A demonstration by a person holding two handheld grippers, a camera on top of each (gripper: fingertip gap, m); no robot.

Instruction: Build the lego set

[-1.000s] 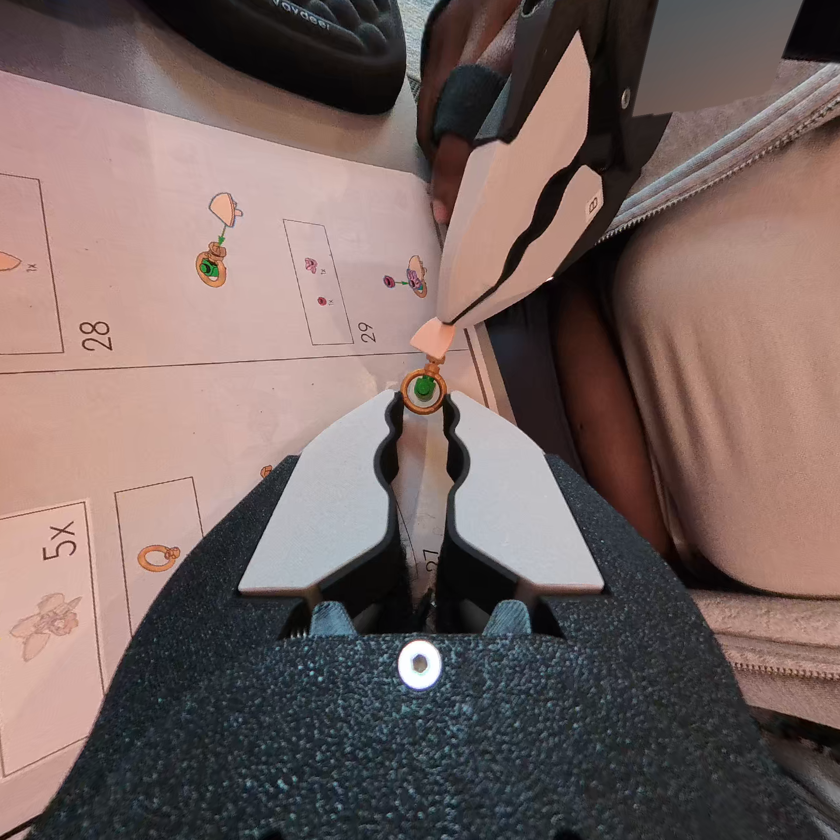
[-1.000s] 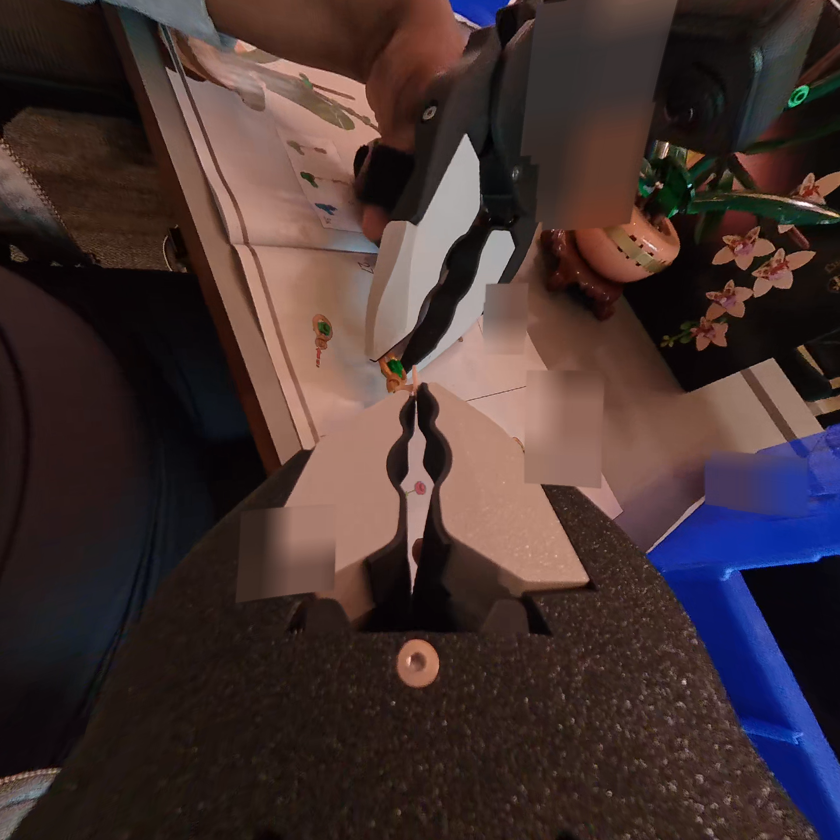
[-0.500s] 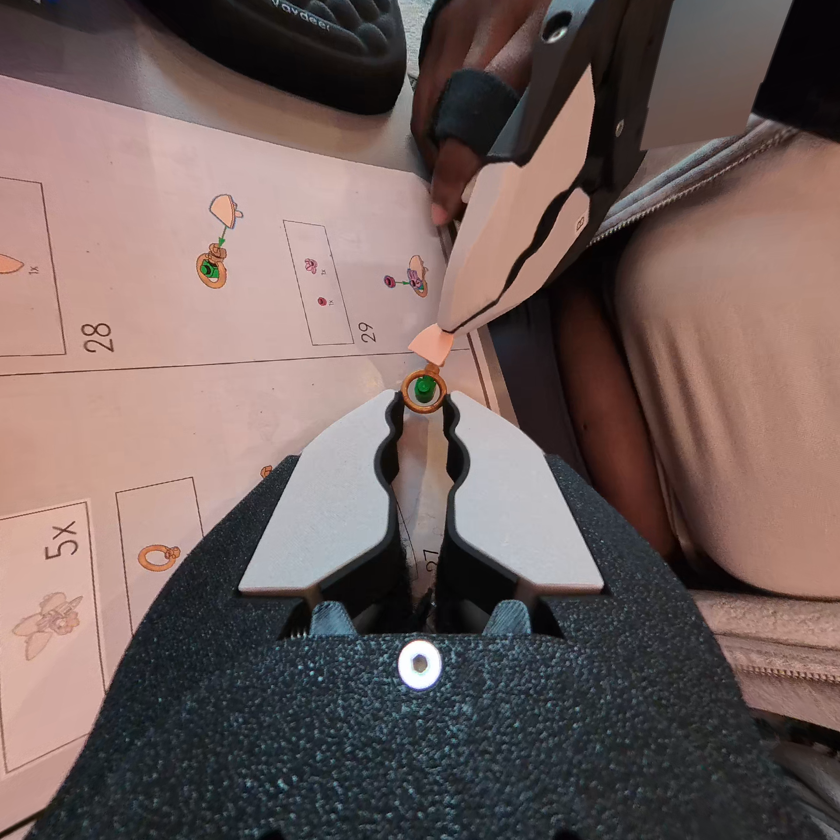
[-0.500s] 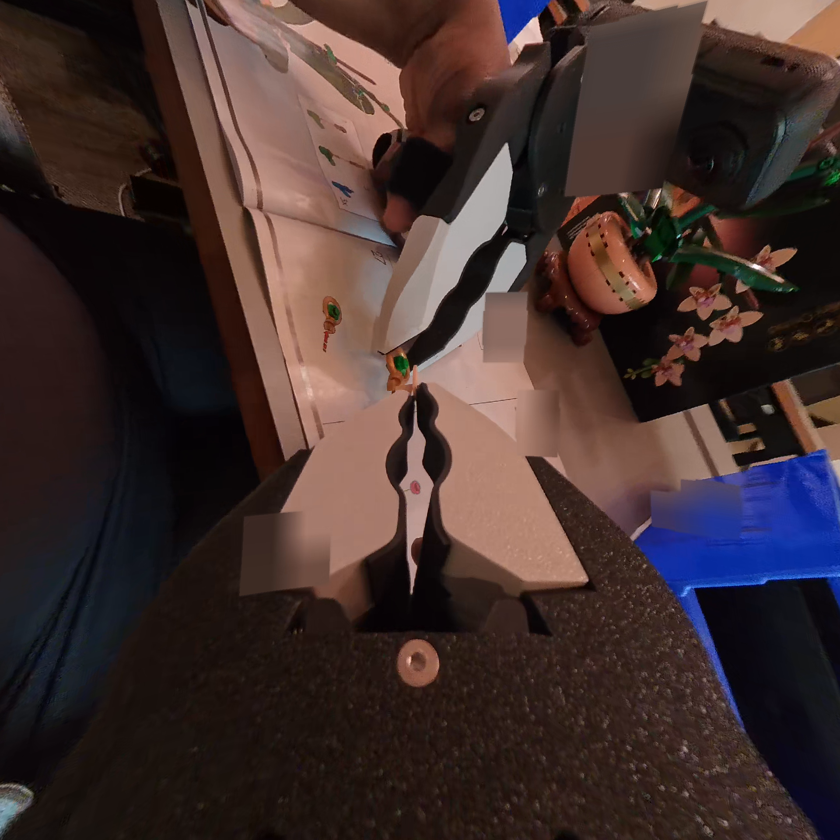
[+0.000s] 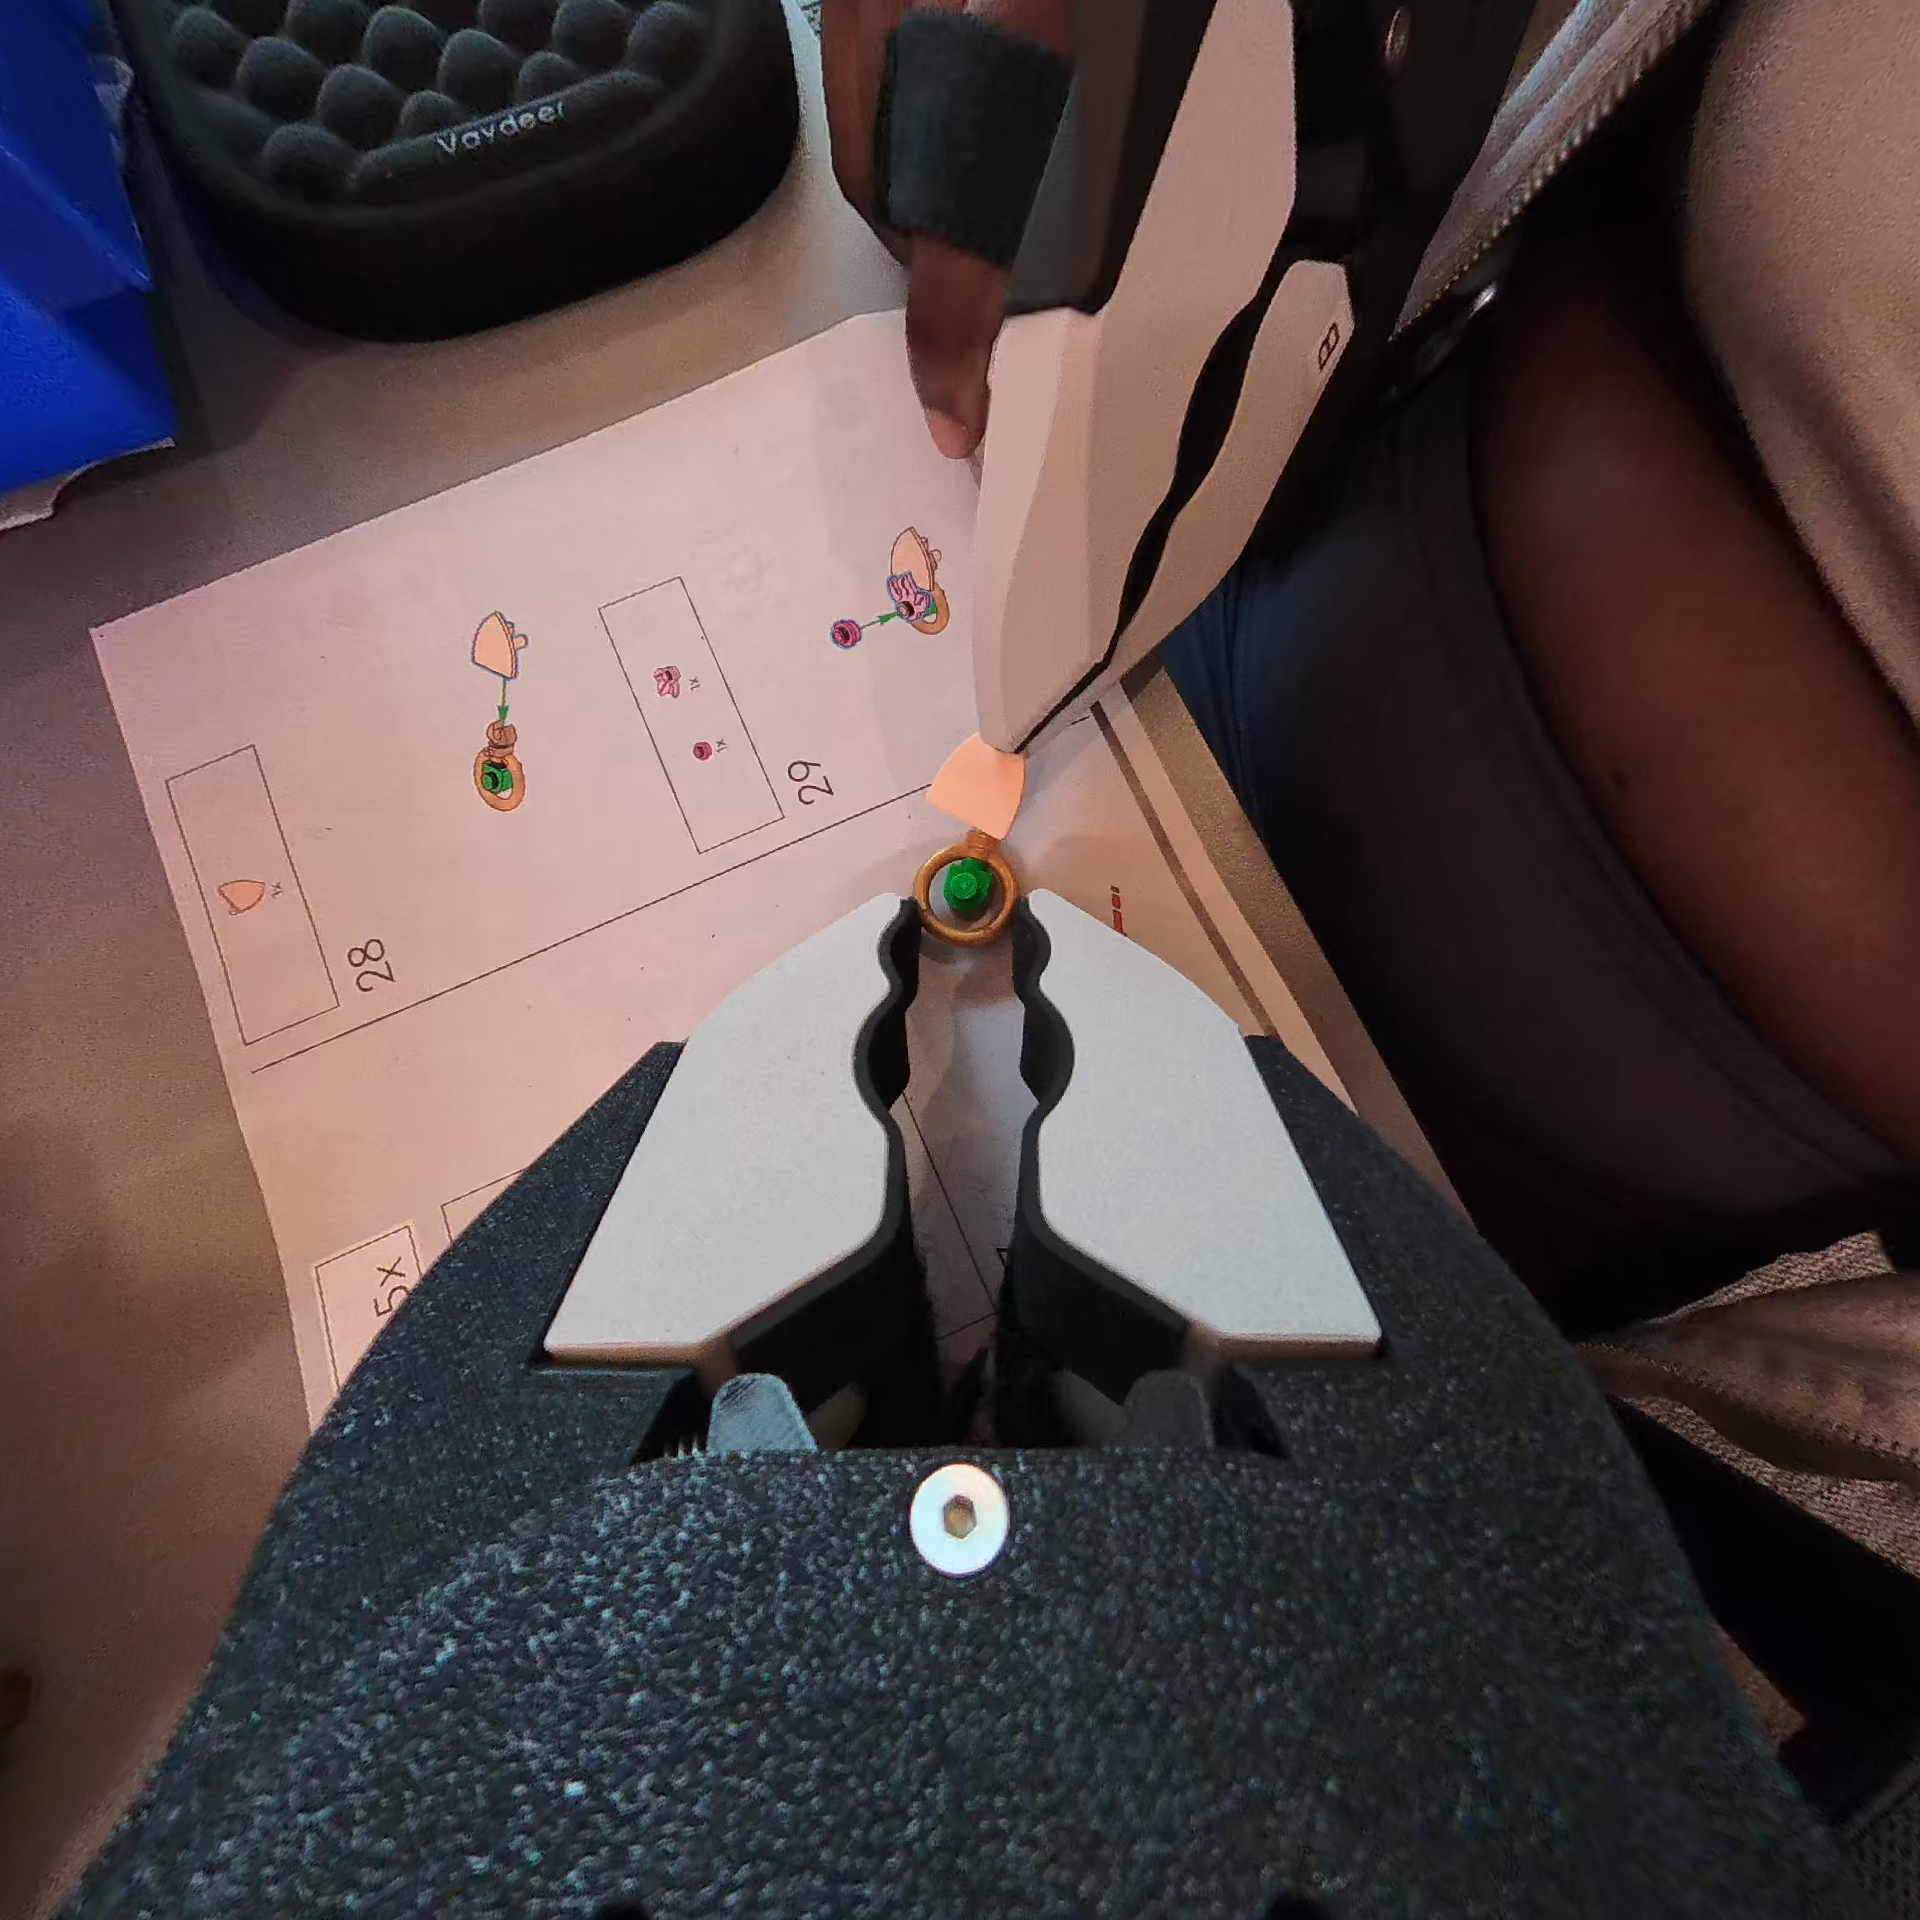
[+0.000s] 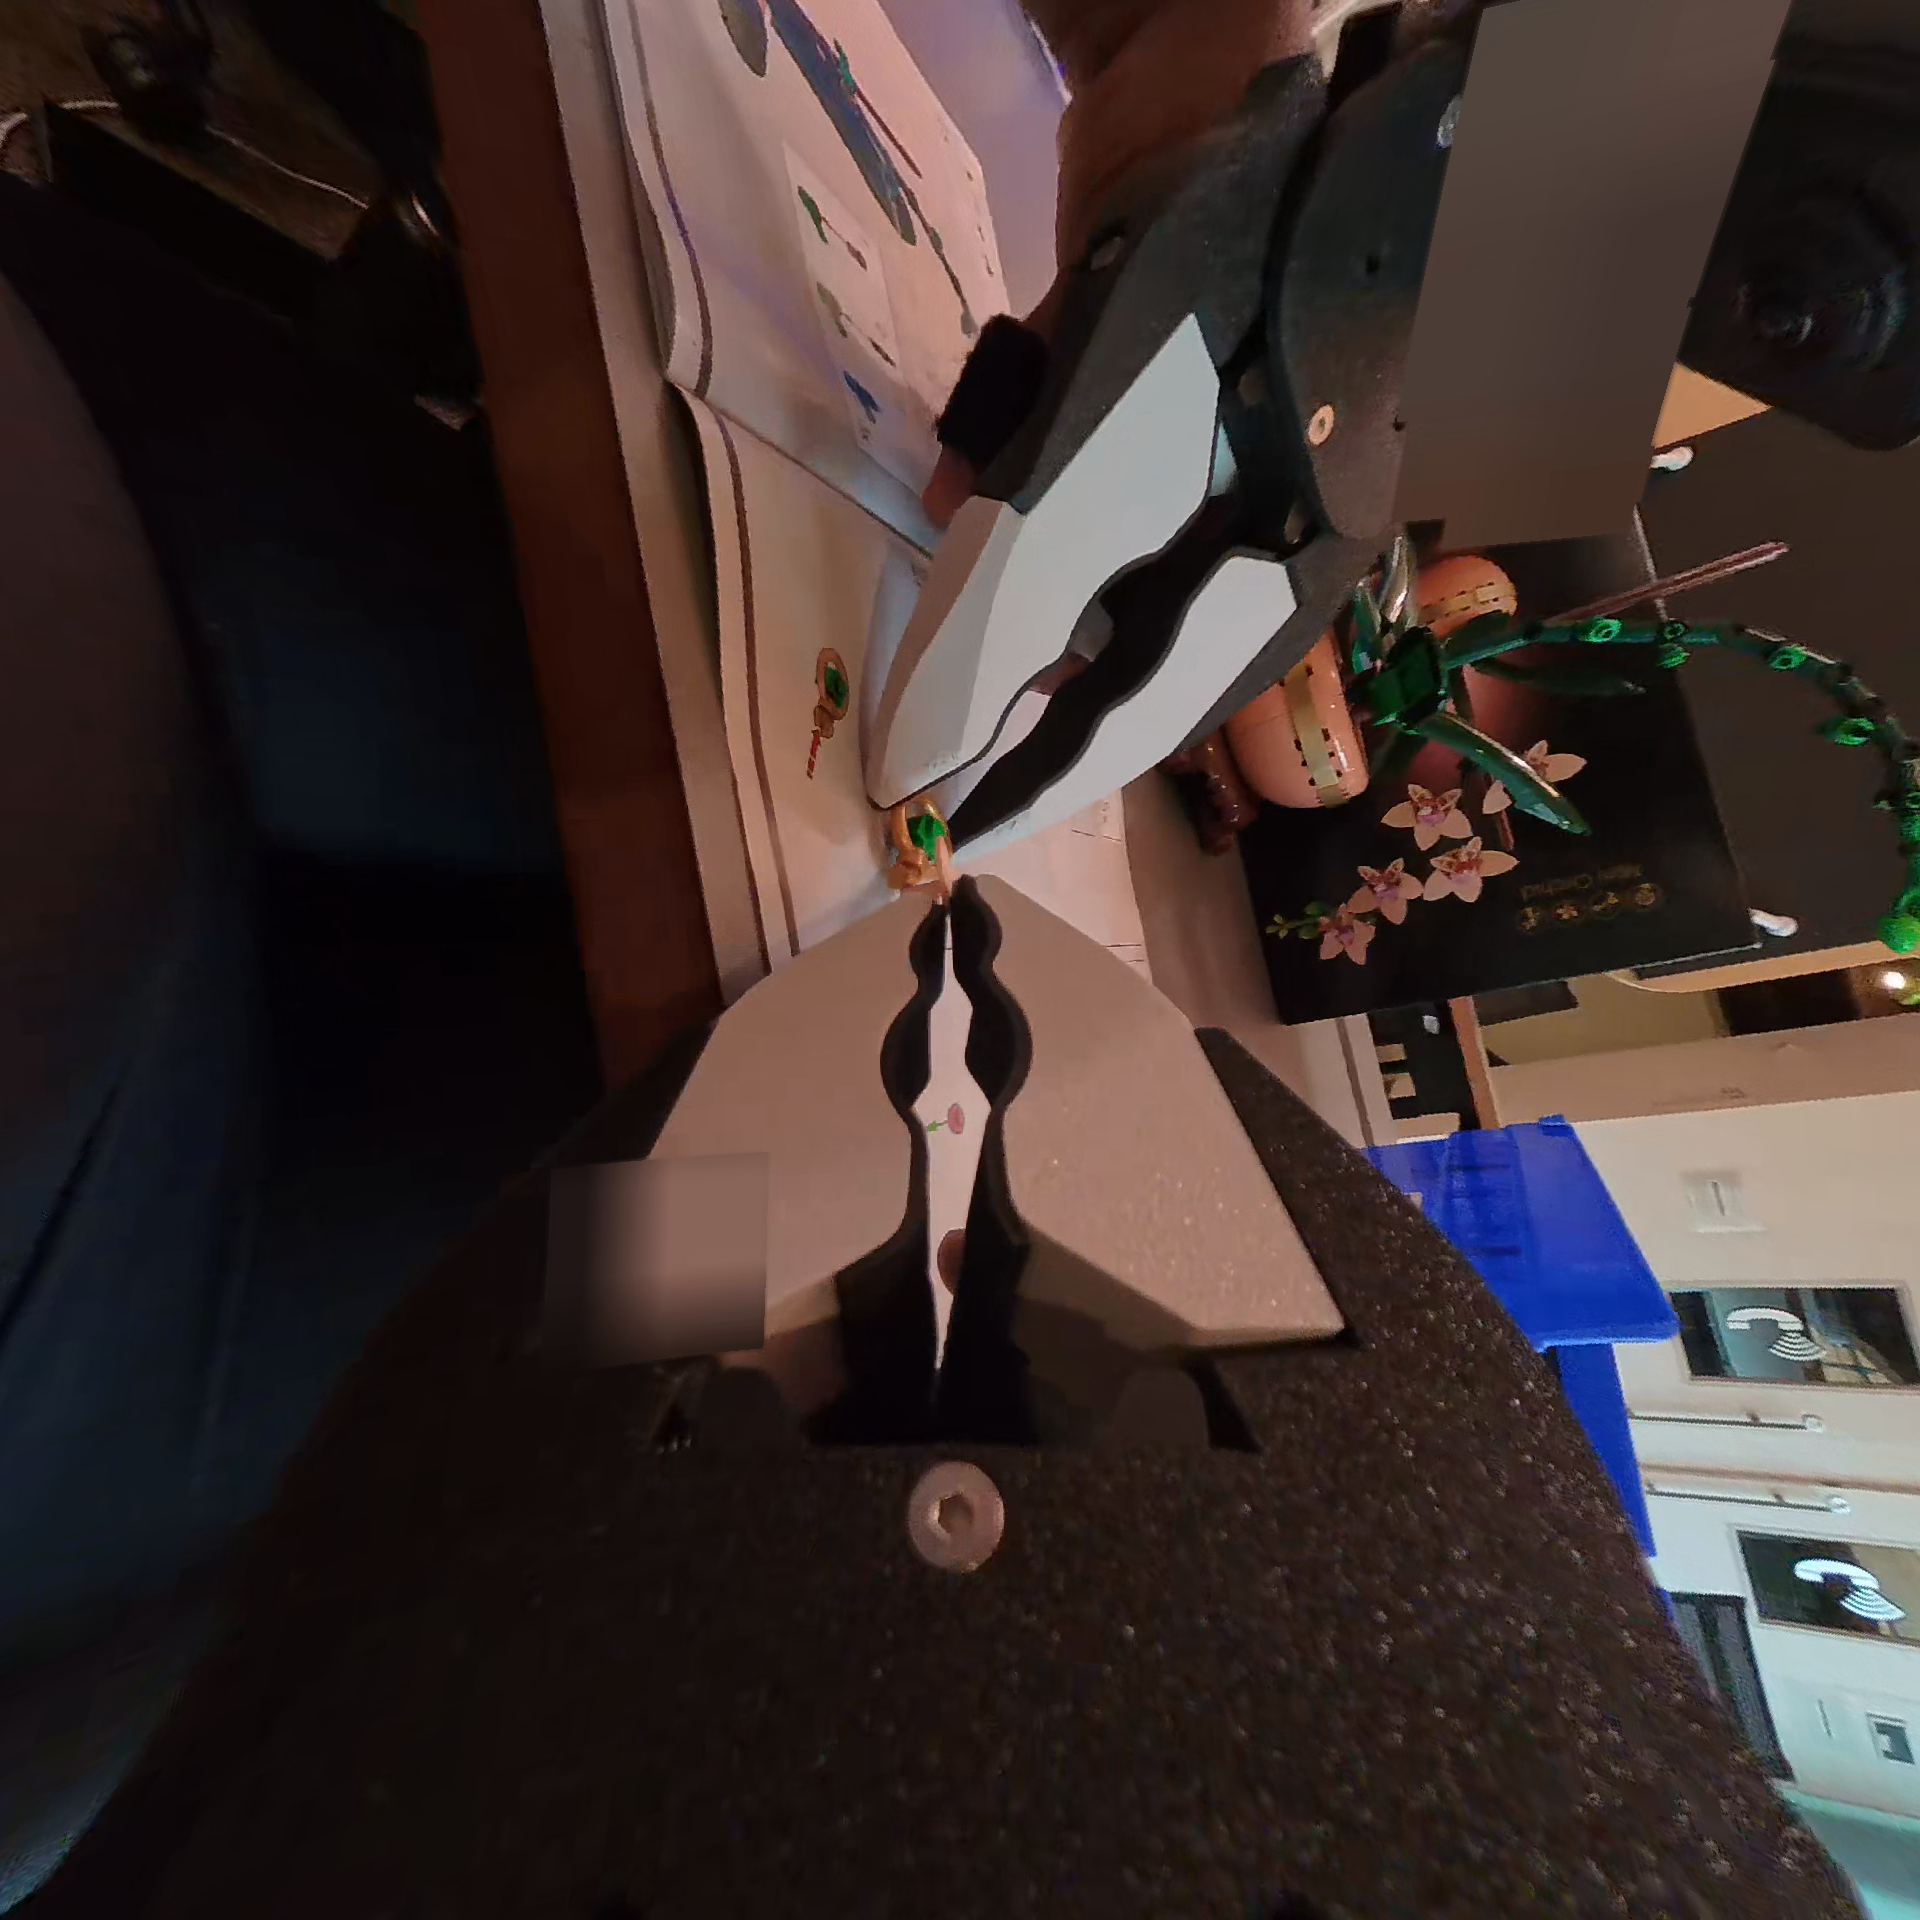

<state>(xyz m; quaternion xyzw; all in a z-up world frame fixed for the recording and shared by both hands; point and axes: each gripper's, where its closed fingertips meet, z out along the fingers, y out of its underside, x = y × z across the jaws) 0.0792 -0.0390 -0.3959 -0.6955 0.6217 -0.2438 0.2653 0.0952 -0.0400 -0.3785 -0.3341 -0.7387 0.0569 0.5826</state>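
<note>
I am holding the tan ring piece (image 5: 964, 899) with its green stud (image 5: 964, 885) pinched at the very tips of my left fingers (image 5: 966, 920), which are drawn narrow around the ring, its face turned up toward my camera. Straight ahead of it, and touching or all but touching the small knob on the ring's far edge, I am holding the pale peach petal (image 5: 977, 787) in the tips of my right fingers (image 5: 1023, 740), which are pressed nearly together on it. The petal's pointed end is aiming down at that knob, so the coming push seems to run along the line from petal to ring, my two tools meeting tip to tip. In the right wrist view the ring (image 6: 916, 840) is sitting just beyond my right tips (image 6: 951, 894), the petal only a sliver there. Below lies the open instruction booklet (image 5: 436, 748) on the counter (image 5: 135, 1195), printed with numbered steps and small part drawings. Beyond it sits a black padded cushion (image 5: 468, 135) bearing a brand word, beside a blue bin (image 5: 62, 312). A dark set box (image 6: 1507, 852) with printed orchids carries writing too.
</note>
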